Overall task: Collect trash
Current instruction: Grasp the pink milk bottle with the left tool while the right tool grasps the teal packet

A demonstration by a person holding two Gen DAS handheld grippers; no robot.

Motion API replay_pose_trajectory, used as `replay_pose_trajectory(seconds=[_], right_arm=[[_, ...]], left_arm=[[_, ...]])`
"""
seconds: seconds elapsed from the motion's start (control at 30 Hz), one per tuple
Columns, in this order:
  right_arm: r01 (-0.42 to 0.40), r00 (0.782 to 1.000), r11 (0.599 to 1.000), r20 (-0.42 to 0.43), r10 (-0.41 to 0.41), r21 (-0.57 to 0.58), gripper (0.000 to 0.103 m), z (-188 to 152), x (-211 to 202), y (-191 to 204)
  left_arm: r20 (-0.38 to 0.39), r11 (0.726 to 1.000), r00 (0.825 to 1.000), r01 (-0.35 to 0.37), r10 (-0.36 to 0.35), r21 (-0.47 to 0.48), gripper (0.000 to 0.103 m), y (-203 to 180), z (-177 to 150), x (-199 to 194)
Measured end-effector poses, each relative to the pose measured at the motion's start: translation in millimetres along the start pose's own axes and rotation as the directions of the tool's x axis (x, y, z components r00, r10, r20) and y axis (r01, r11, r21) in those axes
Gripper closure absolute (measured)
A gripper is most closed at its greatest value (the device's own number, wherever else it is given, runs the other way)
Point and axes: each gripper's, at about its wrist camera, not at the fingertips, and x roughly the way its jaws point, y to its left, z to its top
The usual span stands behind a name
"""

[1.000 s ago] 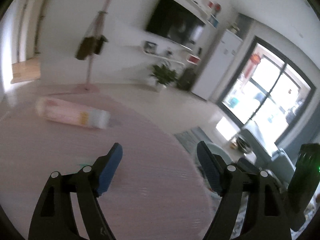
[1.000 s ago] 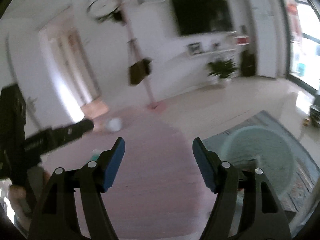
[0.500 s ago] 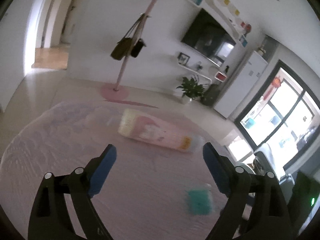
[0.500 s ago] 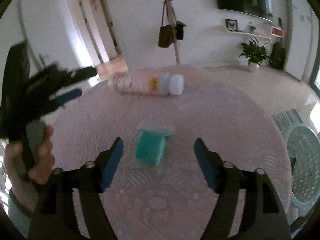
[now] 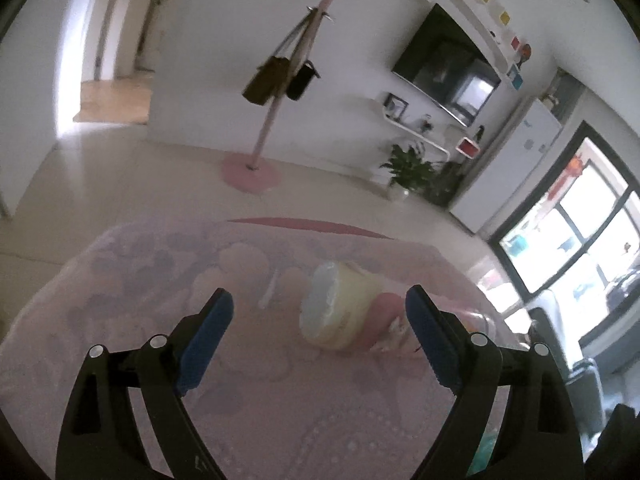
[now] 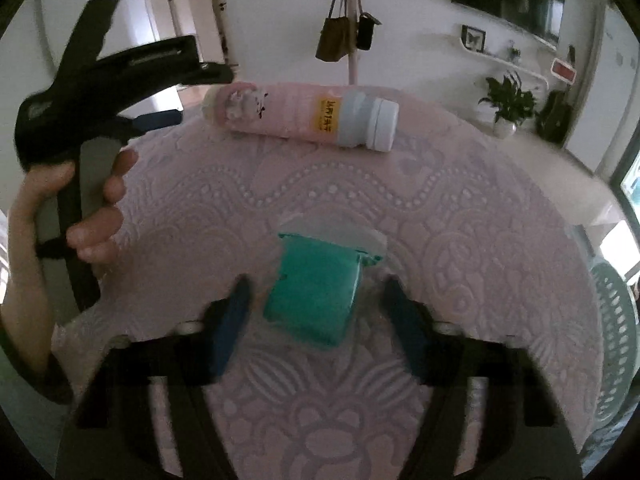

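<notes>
Jaws on the right gripper (image 6: pixel 314 316) have just been closing and now straddle the teal packet (image 6: pixel 316 286), blue pads close on either side but a visible gap on each, so no squeeze yet. Right fingers are motion-blurred. Packet lies flat on the pink embossed tablecloth (image 6: pixel 460 220), clear plastic flap at its far end.

Left gripper (image 5: pixel 316 332) jaws stand wide, nothing between the pads. It points down at the table with the pink bottle (image 5: pixel 344 312) lying just ahead, yellow base end toward the camera, nearer the right-side finger (contact there can't be read from this view). In the right wrist view the same bottle (image 6: pixel 296 114) lies on its side at the far edge of the table, white cap to the right, well apart from the packet. Left gripper shows there too, held in a hand (image 6: pixel 90 216) at the left, tips near the bottle's base end.

Mint-green basket (image 6: pixel 618 344) sits off the table's right edge, on the floor.
</notes>
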Motion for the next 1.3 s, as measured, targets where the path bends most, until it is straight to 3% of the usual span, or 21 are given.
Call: replay_pose_trajectory(seconds=[0.03,0.2,0.27,0.4,0.63,0.73,0.87,0.93,1.07,1.1,1.2,1.3], right_arm=[[0.027,1.0,1.0,0.005,-0.027,-0.015,0.066,-1,0,2],[0.011,0.999,1.0,0.033,-0.01,-0.009,0.067,-6,-14,-13],[0.019,0.998,1.0,0.067,-0.019,0.007,0.067,-8,-25,-27],[0.047,0.994,0.998,0.098,-0.05,0.037,0.067,-13,-33,-49],[-0.018,0.996,0.989,0.094,0.004,0.148,0.067,-23,-35,-77],[-0.041,0.995,0.987,0.1,0.026,0.155,0.067,-25,-36,-80],[-0.063,0.992,0.98,0.122,0.04,0.188,0.067,-27,-42,-92],[-0.067,0.989,0.975,0.146,0.036,0.214,0.067,-28,-46,-98],[-0.063,0.99,0.979,0.134,0.037,0.196,0.067,-21,-44,-104],[-0.055,0.99,0.98,0.14,0.029,0.19,0.067,-19,-45,-107],[-0.07,0.988,0.976,0.151,0.04,0.206,0.067,-16,-43,-115],[-0.057,0.99,0.984,0.139,0.033,0.17,0.067,-14,-39,-108]], left_arm=[[-0.014,1.0,1.0,0.021,-0.021,0.005,0.021,0,0,3],[-0.061,0.996,0.996,0.065,-0.061,0.056,0.046,-11,-10,6],[-0.074,0.995,0.996,0.048,-0.041,0.091,0.048,-17,-17,-1],[-0.104,0.984,0.993,0.079,-0.062,0.162,0.049,-36,-39,-16],[-0.17,0.95,0.971,0.208,-0.171,0.235,0.048,-68,-81,-43],[-0.178,0.933,0.973,0.196,-0.147,0.301,0.041,-81,-95,-55],[-0.135,0.923,0.976,0.205,-0.169,0.325,0.024,-92,-88,-73],[-0.093,0.922,0.988,0.148,-0.123,0.358,0.017,-100,-80,-72],[-0.05,0.912,0.996,-0.049,0.075,0.407,0.014,-111,-62,-33],[-0.06,0.915,0.994,-0.057,0.088,0.399,0.014,-110,-57,-23],[-0.155,0.93,0.986,0.007,0.054,0.368,0.014,-108,-50,9],[-0.177,0.915,0.979,-0.023,0.102,0.402,0.017,-117,-49,34]])
